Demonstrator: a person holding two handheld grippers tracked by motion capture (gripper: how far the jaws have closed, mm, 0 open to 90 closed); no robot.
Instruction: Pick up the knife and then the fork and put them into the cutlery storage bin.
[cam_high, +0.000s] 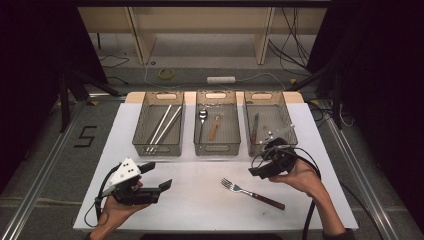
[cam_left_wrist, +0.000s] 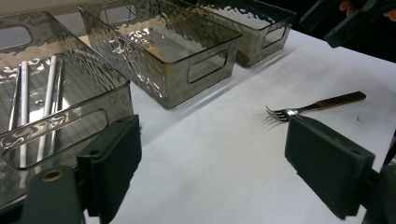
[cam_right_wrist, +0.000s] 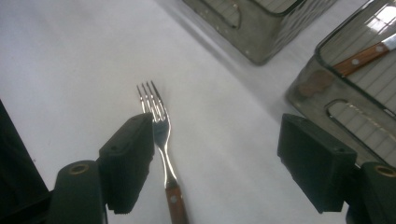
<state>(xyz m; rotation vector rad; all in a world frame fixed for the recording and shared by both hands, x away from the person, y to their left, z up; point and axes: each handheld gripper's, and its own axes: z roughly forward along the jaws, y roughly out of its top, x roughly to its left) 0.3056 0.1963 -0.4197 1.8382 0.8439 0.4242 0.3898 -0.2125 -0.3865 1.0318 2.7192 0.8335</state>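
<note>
A fork (cam_high: 252, 193) with a wooden handle lies flat on the white board (cam_high: 200, 210), tines pointing left. My right gripper (cam_high: 260, 166) hovers just above and to the right of it, open and empty. In the right gripper view the fork (cam_right_wrist: 161, 135) lies below the gripper (cam_right_wrist: 219, 158), its neck partly hidden behind the left jaw. My left gripper (cam_high: 156, 176) is open over the board's front left, nothing between its fingers. In the left gripper view the gripper (cam_left_wrist: 219, 158) faces the fork (cam_left_wrist: 317, 105), which lies farther off.
Three clear grey baskets stand in a row at the back. The left basket (cam_high: 141, 142) holds long pale sticks (cam_high: 164, 125), the middle basket (cam_high: 235, 142) a spoon (cam_high: 202, 120) and a wooden-handled utensil (cam_high: 215, 128), the right basket (cam_high: 290, 127) a knife (cam_high: 255, 127).
</note>
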